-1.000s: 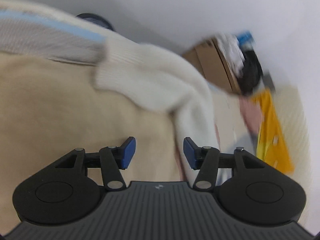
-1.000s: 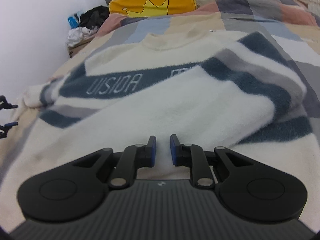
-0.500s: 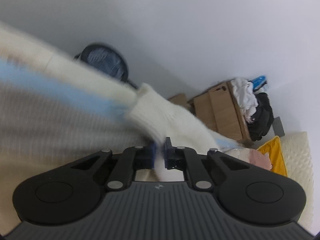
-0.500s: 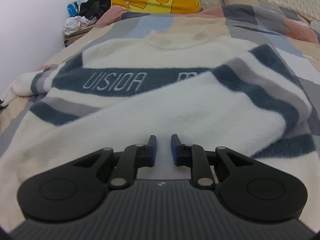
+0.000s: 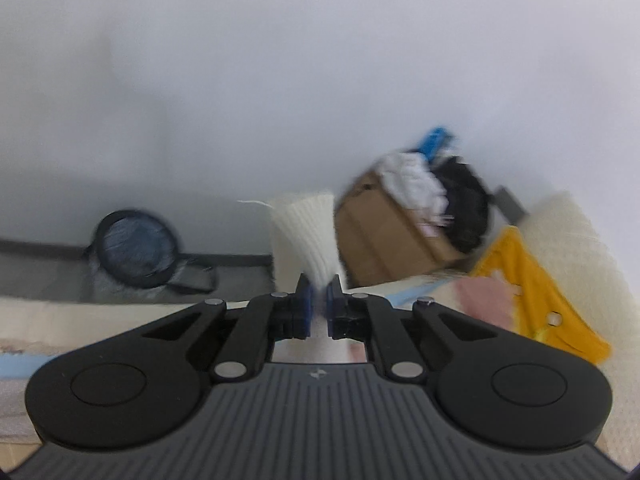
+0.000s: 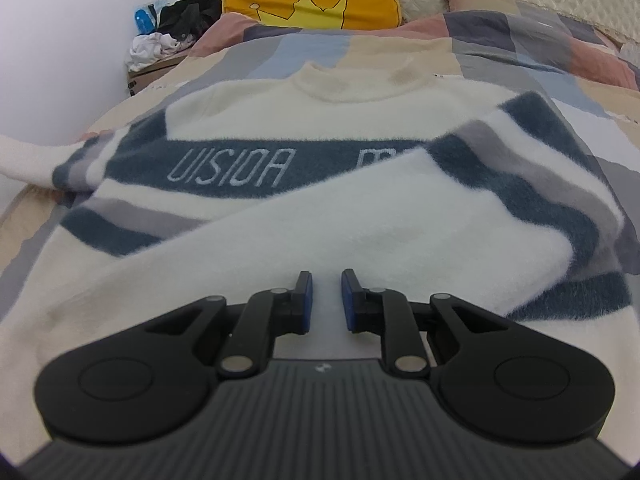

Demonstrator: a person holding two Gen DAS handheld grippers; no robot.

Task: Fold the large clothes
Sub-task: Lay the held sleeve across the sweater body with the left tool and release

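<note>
Only L cam shows left gripper clamped on sweater cuff; R cam: sweater flat mid-frame on bed, right gripper slightly apart, empty. Box holds clothes.

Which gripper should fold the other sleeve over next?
Left. The left gripper is already shut on that sleeve's white cuff, lifted off the bed. The right gripper hovers over the sweater with nothing visibly pinched.
</note>
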